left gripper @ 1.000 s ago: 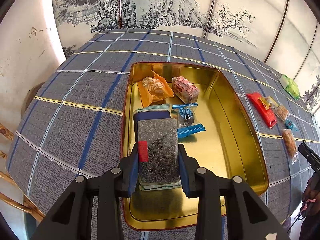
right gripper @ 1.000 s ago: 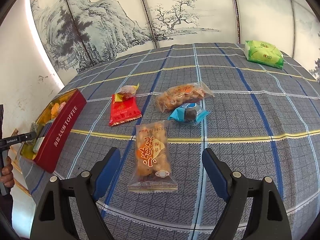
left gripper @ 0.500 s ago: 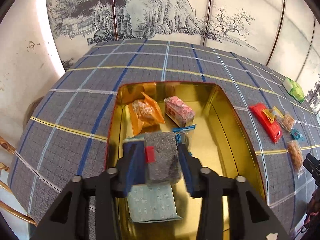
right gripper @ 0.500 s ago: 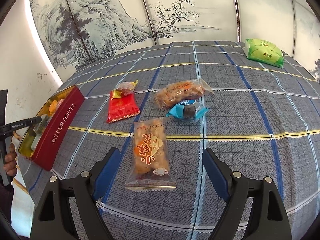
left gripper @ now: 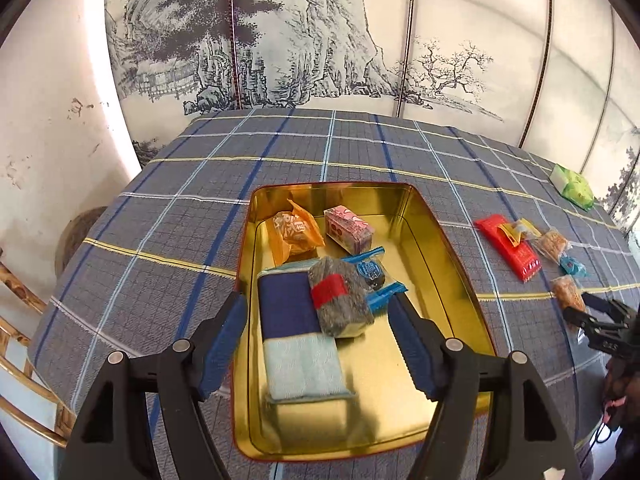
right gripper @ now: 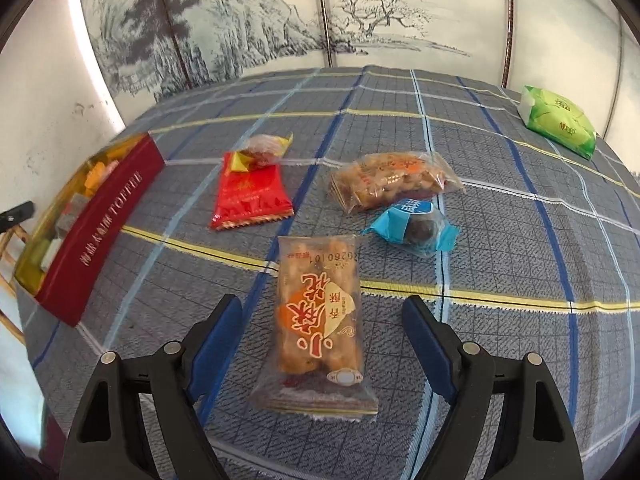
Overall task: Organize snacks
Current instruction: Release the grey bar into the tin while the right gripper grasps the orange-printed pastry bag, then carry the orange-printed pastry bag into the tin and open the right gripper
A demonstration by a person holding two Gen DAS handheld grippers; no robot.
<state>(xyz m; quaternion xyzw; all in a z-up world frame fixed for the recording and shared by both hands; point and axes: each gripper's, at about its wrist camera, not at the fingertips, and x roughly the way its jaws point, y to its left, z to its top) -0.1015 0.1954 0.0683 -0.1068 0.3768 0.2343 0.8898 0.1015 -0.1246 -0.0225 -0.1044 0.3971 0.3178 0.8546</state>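
In the left wrist view a gold tin (left gripper: 448,248) holds several snacks. A grey speckled bar with a red band (left gripper: 340,300) lies in it, leaning on a dark blue and pale blue packet (left gripper: 294,332). My left gripper (left gripper: 320,344) is open and empty above the tin's near half. In the right wrist view my right gripper (right gripper: 322,344) is open and astride a clear packet of orange snacks (right gripper: 320,320) on the cloth. The tin's red side (right gripper: 100,236) shows at the left.
On the plaid cloth lie a red packet (right gripper: 250,194), a small yellow wrapped sweet (right gripper: 264,148), a clear bag of nuts (right gripper: 392,184), a blue wrapped sweet (right gripper: 412,226) and a green packet (right gripper: 556,120). A painted screen stands behind. A bamboo chair (left gripper: 16,320) is at the left.
My left gripper opened and let go of the grey bar, which now lies in the tin, and drew back. My right gripper moved closer over the orange snack packet.
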